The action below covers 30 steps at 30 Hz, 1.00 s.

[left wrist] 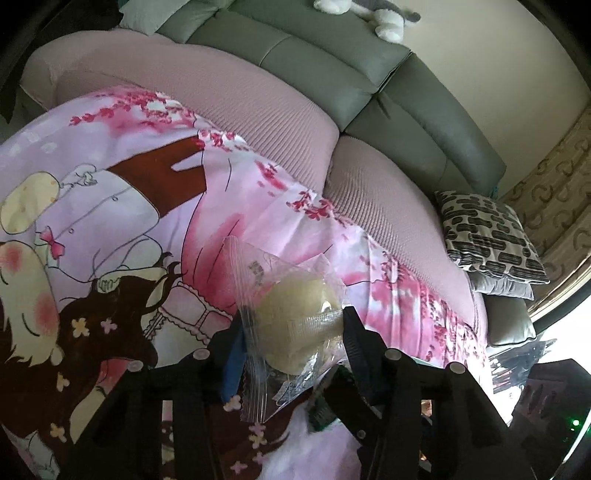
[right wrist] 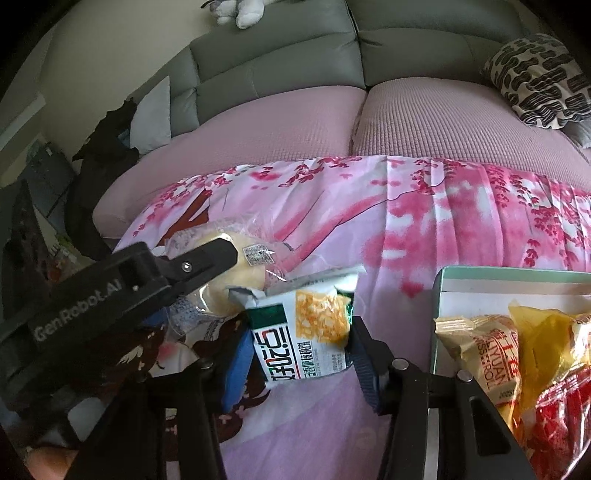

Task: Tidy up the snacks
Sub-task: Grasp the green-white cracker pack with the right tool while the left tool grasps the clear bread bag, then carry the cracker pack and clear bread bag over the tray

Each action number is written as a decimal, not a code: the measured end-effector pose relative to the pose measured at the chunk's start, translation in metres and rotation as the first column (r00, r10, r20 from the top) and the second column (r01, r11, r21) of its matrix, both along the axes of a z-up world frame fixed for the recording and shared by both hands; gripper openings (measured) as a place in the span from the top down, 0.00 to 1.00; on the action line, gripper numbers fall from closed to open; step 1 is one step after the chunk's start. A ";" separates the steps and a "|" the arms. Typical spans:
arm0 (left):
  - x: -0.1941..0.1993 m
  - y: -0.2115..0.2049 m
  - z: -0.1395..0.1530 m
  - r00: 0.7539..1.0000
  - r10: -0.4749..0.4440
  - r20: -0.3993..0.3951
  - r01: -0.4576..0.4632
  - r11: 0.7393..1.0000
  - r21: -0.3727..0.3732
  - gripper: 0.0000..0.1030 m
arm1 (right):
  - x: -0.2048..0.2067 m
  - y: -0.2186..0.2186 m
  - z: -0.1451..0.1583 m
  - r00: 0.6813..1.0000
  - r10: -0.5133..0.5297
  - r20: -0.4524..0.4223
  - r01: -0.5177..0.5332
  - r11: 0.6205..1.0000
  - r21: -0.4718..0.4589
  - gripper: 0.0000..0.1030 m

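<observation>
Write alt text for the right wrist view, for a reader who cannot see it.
The right gripper holds a green and white snack packet above a pink floral cloth. To its left, the left gripper grips a bagged yellow bun. A box of snacks sits at the right.

Soft daylight, blown-out window glare; fisheye-warped, dark corners

the plush toy point(left wrist: 369, 14) on the sofa back is cut off by the top edge. the green-rimmed box point(right wrist: 439, 291) runs past the right edge, its snack packets point(right wrist: 476, 350) partly cropped. the pale bun's point(right wrist: 243, 273) middle hides behind the left hand-held gripper point(right wrist: 207, 266).
</observation>
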<state>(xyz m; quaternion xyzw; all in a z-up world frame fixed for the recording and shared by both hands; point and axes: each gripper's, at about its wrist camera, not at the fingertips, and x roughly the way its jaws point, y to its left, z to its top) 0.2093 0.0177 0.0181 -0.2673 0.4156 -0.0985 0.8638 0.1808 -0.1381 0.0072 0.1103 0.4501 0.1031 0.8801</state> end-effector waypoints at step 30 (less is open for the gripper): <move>-0.071 0.025 0.049 0.991 0.060 0.116 -0.054 0.997 -0.052 0.51 | -0.053 -0.034 0.084 0.984 -0.116 0.134 0.116 0.993 0.010 0.49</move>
